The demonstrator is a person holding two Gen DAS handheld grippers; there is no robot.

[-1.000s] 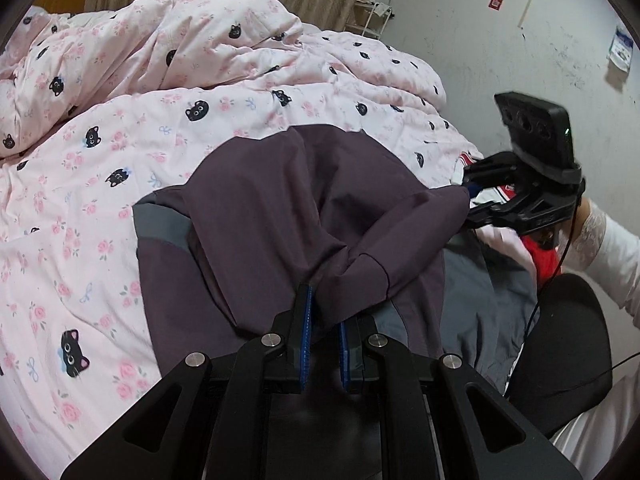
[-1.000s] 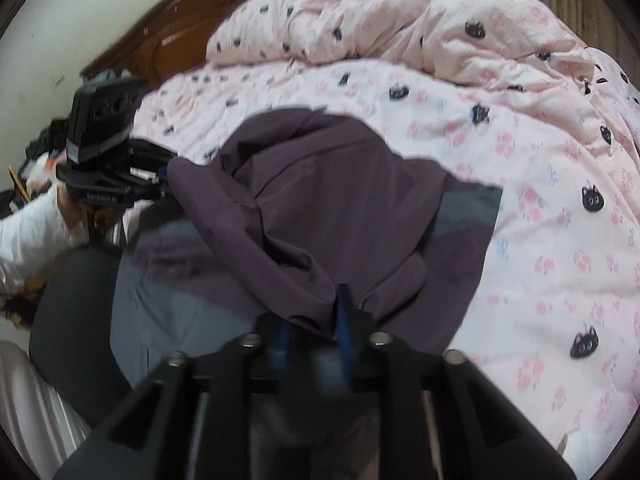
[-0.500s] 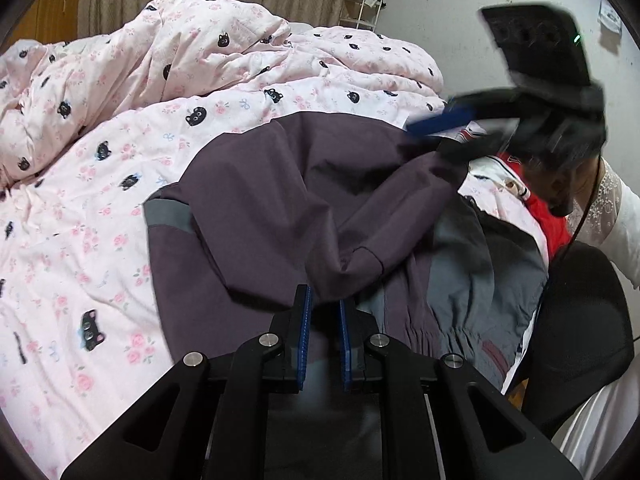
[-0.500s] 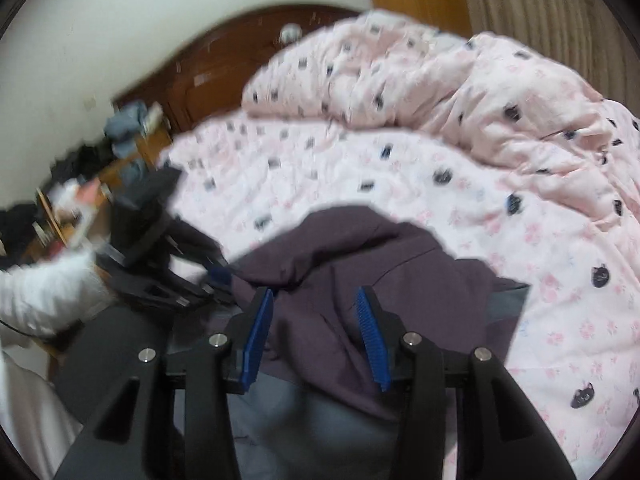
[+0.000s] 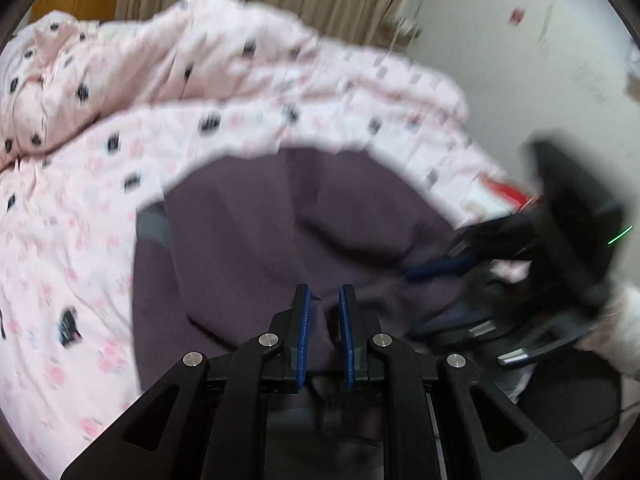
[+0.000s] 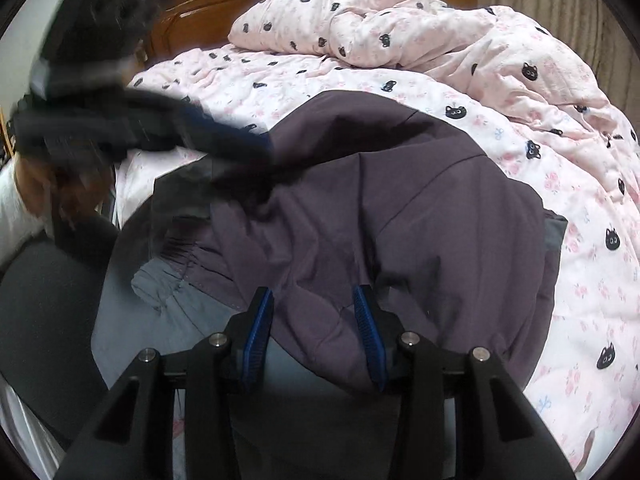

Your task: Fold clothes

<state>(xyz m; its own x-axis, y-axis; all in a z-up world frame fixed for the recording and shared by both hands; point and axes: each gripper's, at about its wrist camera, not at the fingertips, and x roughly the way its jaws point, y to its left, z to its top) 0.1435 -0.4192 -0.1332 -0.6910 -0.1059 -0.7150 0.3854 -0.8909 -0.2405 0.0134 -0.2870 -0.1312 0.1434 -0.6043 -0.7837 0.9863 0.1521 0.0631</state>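
A dark purple jacket (image 5: 248,240) with grey panels lies crumpled on a pink bedspread (image 5: 80,200) printed with black cat faces. My left gripper (image 5: 324,312) is shut on a fold of the purple fabric near the jacket's near edge; this view is blurred by motion. In the right wrist view the jacket (image 6: 420,220) fills the middle, and its grey lower part (image 6: 160,320) hangs off the bed's near side. My right gripper (image 6: 314,312) hovers open just over the fabric, with nothing pinched between its blue pads. The left gripper (image 6: 256,148) shows blurred at the upper left, over the jacket's far-left part.
A bunched pink quilt (image 6: 400,20) lies at the back of the bed against a wooden headboard (image 6: 192,4). A black seat (image 6: 40,300) stands beside the bed, next to a person's white sleeve (image 6: 16,208). Red and white items (image 5: 508,192) lie at the bed's right edge.
My right gripper opened and let go of the jacket, lifted, then came back down close over the fabric. My left gripper has kept its hold and is moving fast.
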